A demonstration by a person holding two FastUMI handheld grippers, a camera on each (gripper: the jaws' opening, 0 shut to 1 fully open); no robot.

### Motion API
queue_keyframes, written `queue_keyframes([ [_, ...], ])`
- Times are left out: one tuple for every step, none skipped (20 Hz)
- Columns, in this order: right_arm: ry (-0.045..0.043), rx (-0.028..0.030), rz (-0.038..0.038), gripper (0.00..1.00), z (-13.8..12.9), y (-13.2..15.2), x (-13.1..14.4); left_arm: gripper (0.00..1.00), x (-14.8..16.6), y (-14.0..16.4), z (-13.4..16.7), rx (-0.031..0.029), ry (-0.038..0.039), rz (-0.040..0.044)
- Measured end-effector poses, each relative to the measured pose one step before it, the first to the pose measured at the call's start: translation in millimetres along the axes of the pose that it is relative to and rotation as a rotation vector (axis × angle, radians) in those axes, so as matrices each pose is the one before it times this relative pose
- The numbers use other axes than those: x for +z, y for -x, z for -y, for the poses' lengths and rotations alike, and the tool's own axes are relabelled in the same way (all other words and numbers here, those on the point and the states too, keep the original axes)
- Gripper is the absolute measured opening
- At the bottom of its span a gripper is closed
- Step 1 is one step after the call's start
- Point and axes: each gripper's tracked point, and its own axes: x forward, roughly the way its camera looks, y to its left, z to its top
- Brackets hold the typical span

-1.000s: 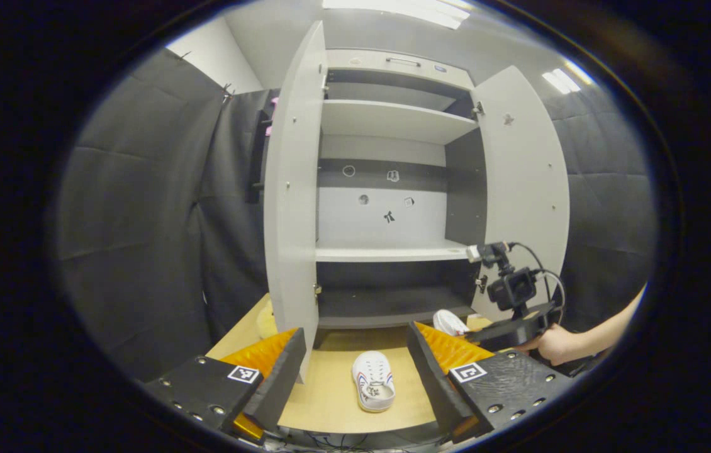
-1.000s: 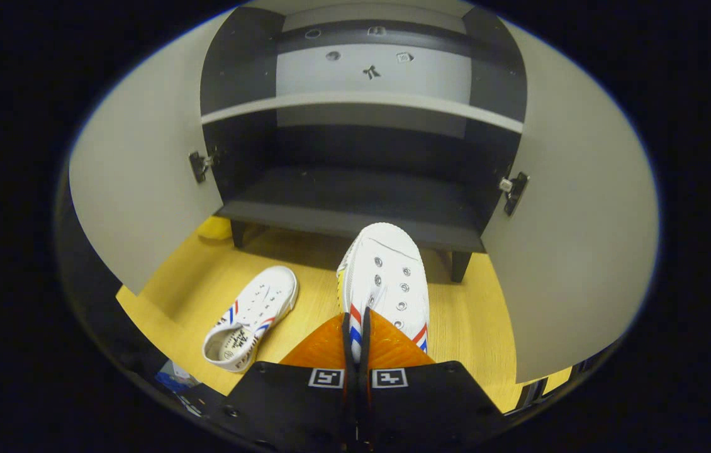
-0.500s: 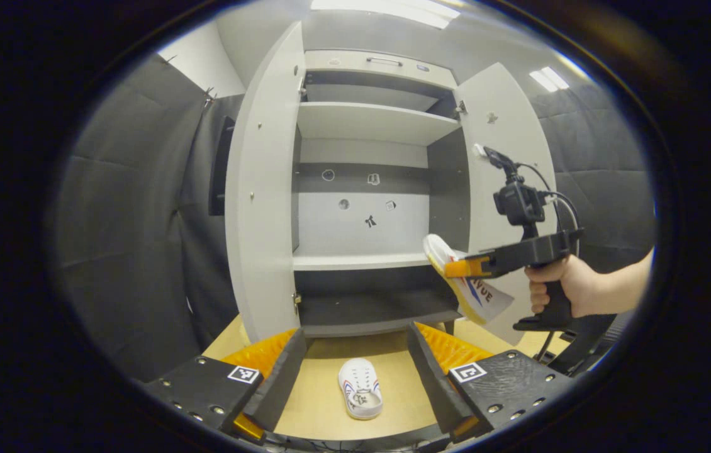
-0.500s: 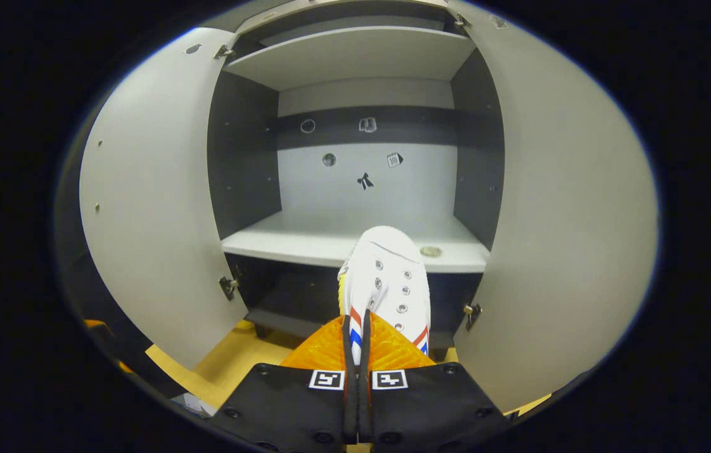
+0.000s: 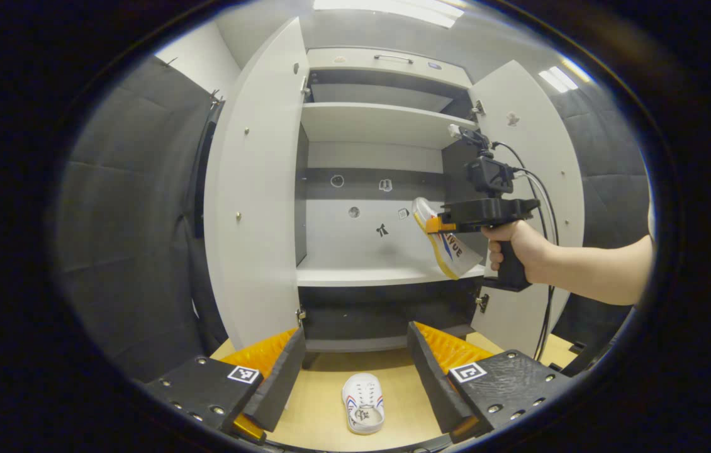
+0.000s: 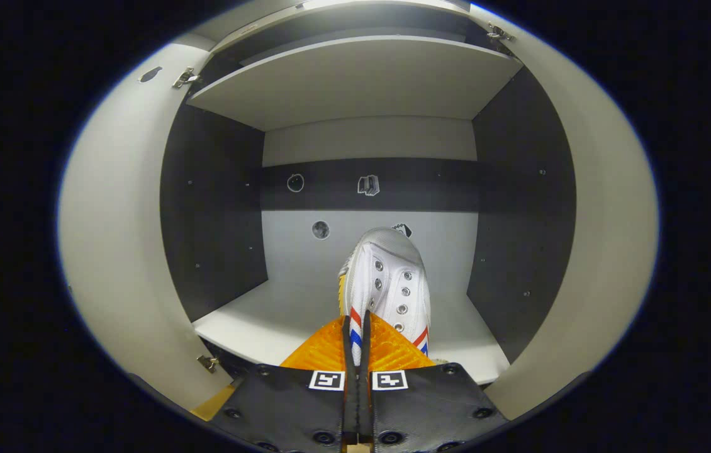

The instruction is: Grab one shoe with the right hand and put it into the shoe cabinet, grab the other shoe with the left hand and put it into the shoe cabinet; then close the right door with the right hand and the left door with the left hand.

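First shoe held at the mouth of the shoe cabinet (image 5: 387, 189), second one waiting on the floor.

Largest first: the cabinet stands with both doors swung wide, its pale middle shelf (image 6: 305, 314) ahead of us. Our right gripper (image 6: 355, 352) is clamped on the white shoe (image 6: 387, 283), toe pointing to 12 o'clock, long axis running straight into the compartment above that shelf. Our left gripper (image 5: 355, 365) hangs with jaws spread; the other shoe (image 5: 363, 412) lies on the floor between its fingers, at 6 o'clock, toe toward the cabinet.
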Motion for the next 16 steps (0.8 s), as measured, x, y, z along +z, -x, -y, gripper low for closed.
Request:
queue_keyframes([
  [-0.00343, -0.01147, 0.01283, 0.02, 5.36, -13.39, 5.47, 0.93, 1.15, -2.7, -0.98, 0.01444, 0.0008, -0.00342],
  [-0.00279, -0.01194, 0.00687, 0.02, 4.65, -12.37, 3.51, 0.93, 2.73, -2.0, -1.46, 0.01596, -0.00202, 0.00016],
  [-0.00194, -0.00788, -0.00006, 0.02, 4.47, -11.98, 1.4, 0.93, -0.2, -1.63, -0.36, 0.0146, -0.00225, -0.00244],
  [0.00112, -0.0033, -0.0033, 0.02, 1.81, -12.4, -1.91, 0.93, 1.18, -2.0, -0.68, 0.01194, -0.00037, -0.0036],
  [0.00586, -0.00208, -0.01159, 0.02, 2.72, -11.04, -3.24, 0.93, -0.53, -1.76, 0.39, 0.00978, 0.00045, -0.00442],
  [0.00771, -0.0049, -0.0142, 0.0, 2.72, -8.73, -4.89, 0.93, -0.43, -0.97, 0.29, 0.00906, -0.00141, -0.00551],
  [0.00278, -0.00902, -0.01901, 0.02, 4.07, -7.98, -5.83, 0.93, -0.34, -2.27, -0.14, 0.00872, -0.00286, -0.00454],
  [-0.00749, -0.00858, -0.01628, 0.02, 1.23, -7.37, -5.09, 0.93, 0.66, -1.78, -0.07, 0.00661, -0.00388, -0.00183],
  [-0.01431, -0.00204, -0.01141, 0.02, 0.86, -6.3, -3.71, 0.93, -0.15, -1.36, -0.14, 0.00829, -0.00643, -0.00135],
  [-0.02012, 0.00284, -0.00823, 0.02, 0.78, -5.65, -2.24, 0.93, 1.85, -1.03, -0.66, 0.01078, -0.00828, 0.00029],
  [-0.01612, -0.00271, -0.00485, 0.02, 1.59, -4.35, -1.5, 0.93, 0.41, -0.24, -0.97, 0.01242, -0.00524, 0.00142],
  [-0.00727, -0.00118, -0.00388, 0.02, 0.36, -4.2, -0.46, 0.93, 1.23, -0.42, -0.44, 0.00972, 0.00018, 0.00051],
  [-0.00105, -0.00209, -0.00784, 0.02, -0.01, -3.99, -1.56, 0.93, -0.16, -0.43, -0.12, 0.0084, 0.00275, -0.00032],
  [0.00019, -0.00062, -0.01033, 0.02, -0.42, -4.53, -2.49, 0.93, -0.85, 0.45, -0.48, 0.00842, 0.00309, -0.00311],
  [-0.00168, 0.00403, -0.01191, 0.0, -1.22, -3.26, -2.44, 0.93, -1.69, 0.58, -1.07, 0.0088, 0.00367, -0.00427],
  [-0.00251, 0.00496, -0.00853, 0.04, -1.23, -3.56, -3.12, 0.93, 0.05, 0.54, -1.43, 0.00914, 0.00386, -0.00152],
])
